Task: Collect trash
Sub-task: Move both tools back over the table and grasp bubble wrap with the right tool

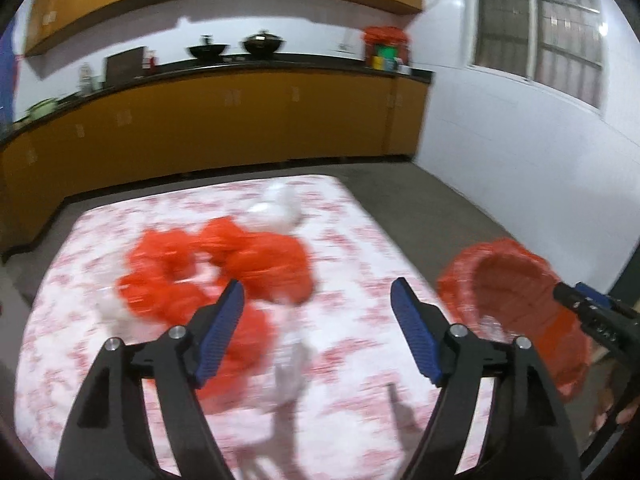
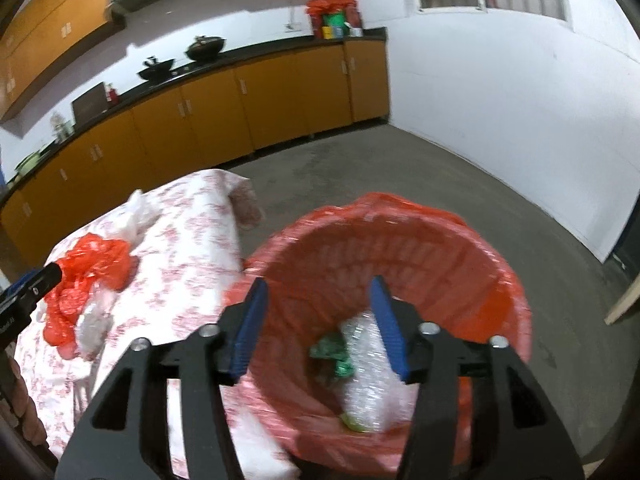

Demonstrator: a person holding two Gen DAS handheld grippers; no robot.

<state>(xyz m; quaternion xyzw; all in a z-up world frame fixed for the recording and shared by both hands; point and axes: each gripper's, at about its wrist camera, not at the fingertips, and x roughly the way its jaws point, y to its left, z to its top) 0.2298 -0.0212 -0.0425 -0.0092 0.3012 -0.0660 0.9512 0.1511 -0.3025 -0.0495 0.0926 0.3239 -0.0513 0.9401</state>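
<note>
- Left wrist view: nearest my lens is my left claw (image 1: 317, 300), its ribbed blue pads spread wide with nothing between them.
- Just ahead and slightly left of it, on the table (image 1: 360, 232) with its white-and-red floral cloth, lies the trash: crumpled red plastic bags (image 1: 248, 256) bunched with white plastic bags (image 1: 280, 210). The heap is soft, thin film with no clear long axis, and the frame is smeared, so I cannot say for certain how many pieces it holds.
- Off the table's right edge stands the red-lined bin (image 1: 516, 280), with my right claw's tip at its rim.
- Right wrist view: my right claw (image 2: 318, 312) hangs over the bin mouth, its jaws parted and empty.
- In the bin lie a silvery crinkled wrapper (image 2: 366, 384) and a green scrap (image 2: 332, 352); the basket wall (image 2: 400, 256) looks woven under its liner.
- The red and white heap sits well to this claw's left, so I judge the left claw is nearer for the next pick.
</note>
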